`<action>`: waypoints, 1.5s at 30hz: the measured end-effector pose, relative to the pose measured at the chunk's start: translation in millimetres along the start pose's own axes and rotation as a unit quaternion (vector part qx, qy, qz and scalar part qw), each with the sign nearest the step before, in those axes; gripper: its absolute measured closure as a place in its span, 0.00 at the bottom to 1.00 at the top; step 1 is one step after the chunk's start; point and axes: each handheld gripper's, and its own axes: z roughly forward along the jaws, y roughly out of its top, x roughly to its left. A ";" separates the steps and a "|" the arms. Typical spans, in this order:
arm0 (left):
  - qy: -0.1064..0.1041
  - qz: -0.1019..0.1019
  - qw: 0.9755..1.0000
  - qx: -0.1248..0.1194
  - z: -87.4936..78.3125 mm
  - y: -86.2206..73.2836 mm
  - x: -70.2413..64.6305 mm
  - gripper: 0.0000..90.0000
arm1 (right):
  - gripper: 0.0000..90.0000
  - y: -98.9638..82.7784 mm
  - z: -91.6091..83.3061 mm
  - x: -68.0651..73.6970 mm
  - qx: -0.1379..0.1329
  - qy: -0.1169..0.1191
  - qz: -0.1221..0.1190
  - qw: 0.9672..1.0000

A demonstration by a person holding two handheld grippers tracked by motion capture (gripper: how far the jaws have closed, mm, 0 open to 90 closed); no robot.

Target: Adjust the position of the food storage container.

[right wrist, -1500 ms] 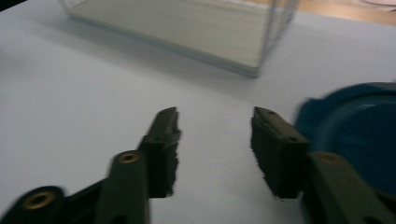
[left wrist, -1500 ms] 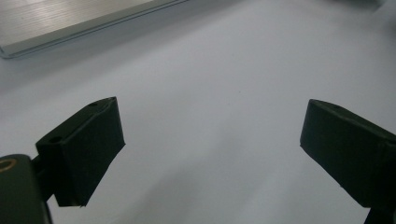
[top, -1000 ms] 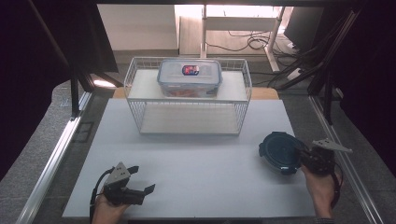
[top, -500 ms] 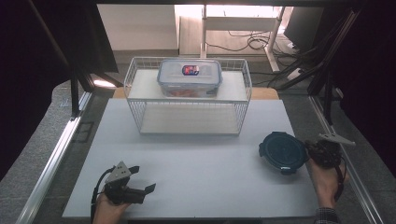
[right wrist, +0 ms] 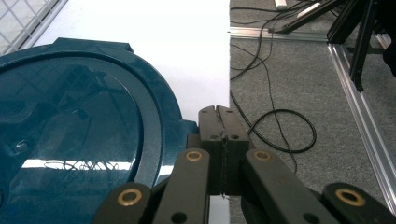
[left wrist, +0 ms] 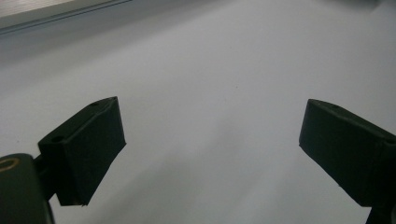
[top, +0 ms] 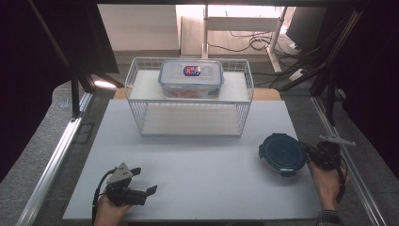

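White worktop (top: 197,169), wire basket (top: 190,101) at far side holding clear box (top: 190,77). Right hand-held gripper (right wrist: 219,114) pinched closed, apparently on tab of dark blue round container (top: 283,153) just left of it. Grasp looks done, move pending. Left hand-held gripper (top: 143,181) wide, idle.

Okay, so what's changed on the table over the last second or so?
The right gripper, jaws pressed together at the edge tab of the round dark-blue lid, has shifted slightly right and toward the person, and the lid has slid the same way by a little. The left gripper stays open and idle on the white table. The wire basket and the clear food box on it have not moved.
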 end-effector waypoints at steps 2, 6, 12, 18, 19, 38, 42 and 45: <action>-0.001 0.000 1.000 0.001 0.2 0.0 0.0 0.07 | 1.00 -0.4 -0.5 4.6 0.001 0.005 -0.006 1.000; 0.000 0.002 1.000 0.003 0.9 0.1 -0.7 0.07 | 1.00 -1.0 -0.4 15.0 0.003 0.034 -0.008 0.999; -0.001 0.003 1.000 0.005 0.9 0.2 -0.7 0.07 | 1.00 0.0 -0.5 36.0 0.011 0.060 -0.024 0.998; -0.002 0.005 1.000 0.006 1.2 0.6 -1.3 0.07 | 1.00 -1.2 -0.2 54.5 0.013 0.098 -0.038 0.994; -0.002 0.005 1.000 0.006 1.2 0.6 -1.4 0.07 | 1.00 -1.5 0.0 57.6 0.014 0.107 -0.038 0.993; -0.001 0.008 1.000 0.006 1.3 1.1 -2.3 0.07 | 1.00 1.3 1.7 130.9 0.031 0.193 -0.098 0.976; -0.002 0.009 1.000 0.006 1.5 1.2 -2.6 0.07 | 1.00 1.1 2.6 141.5 0.035 0.216 -0.096 0.971; -0.001 0.009 1.000 0.007 1.7 1.3 -2.6 0.07 | 1.00 0.9 1.4 149.6 0.036 0.220 -0.103 0.969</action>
